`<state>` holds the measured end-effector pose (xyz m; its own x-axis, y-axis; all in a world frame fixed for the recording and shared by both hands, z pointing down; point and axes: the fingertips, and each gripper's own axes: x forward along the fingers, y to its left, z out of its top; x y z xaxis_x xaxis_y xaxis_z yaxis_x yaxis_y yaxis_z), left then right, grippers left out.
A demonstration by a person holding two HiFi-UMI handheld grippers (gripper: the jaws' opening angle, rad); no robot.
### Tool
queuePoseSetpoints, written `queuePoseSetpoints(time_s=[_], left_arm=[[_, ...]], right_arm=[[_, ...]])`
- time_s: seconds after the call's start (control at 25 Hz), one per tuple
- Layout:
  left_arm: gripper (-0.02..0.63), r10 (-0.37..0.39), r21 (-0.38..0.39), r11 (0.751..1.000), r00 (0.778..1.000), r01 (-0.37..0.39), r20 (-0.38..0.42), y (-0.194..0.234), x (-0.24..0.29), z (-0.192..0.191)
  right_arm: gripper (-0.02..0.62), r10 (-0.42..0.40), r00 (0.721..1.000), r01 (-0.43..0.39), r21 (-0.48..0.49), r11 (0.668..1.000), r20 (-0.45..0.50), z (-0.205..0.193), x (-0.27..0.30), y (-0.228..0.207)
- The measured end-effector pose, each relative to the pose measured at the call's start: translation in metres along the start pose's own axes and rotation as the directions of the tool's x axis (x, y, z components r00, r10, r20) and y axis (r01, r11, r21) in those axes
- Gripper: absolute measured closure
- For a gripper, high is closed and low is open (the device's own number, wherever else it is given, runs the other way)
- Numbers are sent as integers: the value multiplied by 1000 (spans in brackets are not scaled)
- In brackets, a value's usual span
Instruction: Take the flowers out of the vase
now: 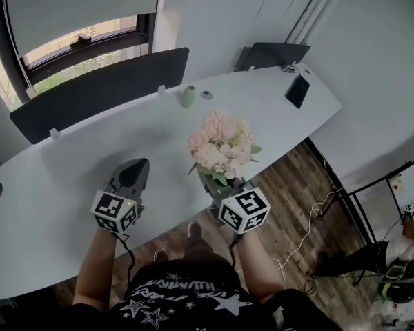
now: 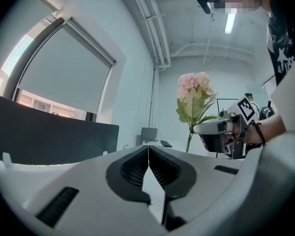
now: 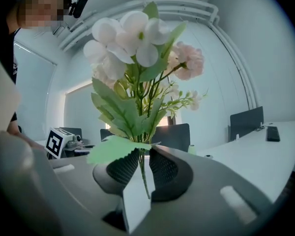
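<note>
Holding the bunch of pink and white fake flowers with green leaves (image 1: 221, 143) in my right gripper (image 3: 143, 156) right now. The ribbed black pads are pinching the thin green stems just under the lowest leaf, and the blooms are standing up above the jaws. My left gripper (image 2: 148, 154) is doing nothing: its jaws are pressing together with nothing between them, and it's hovering over the long white curved desk (image 1: 69, 178), near the right one.

The bouquet is sitting fully clear of the small pale green vase (image 1: 188, 96). That vase is standing upright further back on the desk, well apart from the flowers and near the dark divider panel (image 1: 103, 88).

Room-wise, I'm working right at the desk's near edge, with brown wooden floor (image 1: 290, 198) showing past it beside my right hand. The white top is lying open between my grippers and the vase, and a flat black device (image 1: 297, 90) is lying far off by the desk's right end.
</note>
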<state>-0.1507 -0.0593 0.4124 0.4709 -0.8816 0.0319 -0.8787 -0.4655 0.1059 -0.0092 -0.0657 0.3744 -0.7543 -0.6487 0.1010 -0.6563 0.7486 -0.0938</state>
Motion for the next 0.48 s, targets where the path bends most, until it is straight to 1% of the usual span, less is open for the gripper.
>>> queuePoseSetpoints(time_s=[0.08,0.24,0.48], left_arm=[[595,-6,-9,1000,1000,6,0,-4,0,2],[595,-26,3,1000,1000,26,-5,-14,1,1],[595,-37,-6,999,999,37,4,-25,0,0]], right_arm=[[525,-24,1000,24,3,1000,7,2,-7,-4],[526,-57,998,57,11,998,11,0,-20,-9],[526,-68,998,68,5,998,3,-4,-28,-12]])
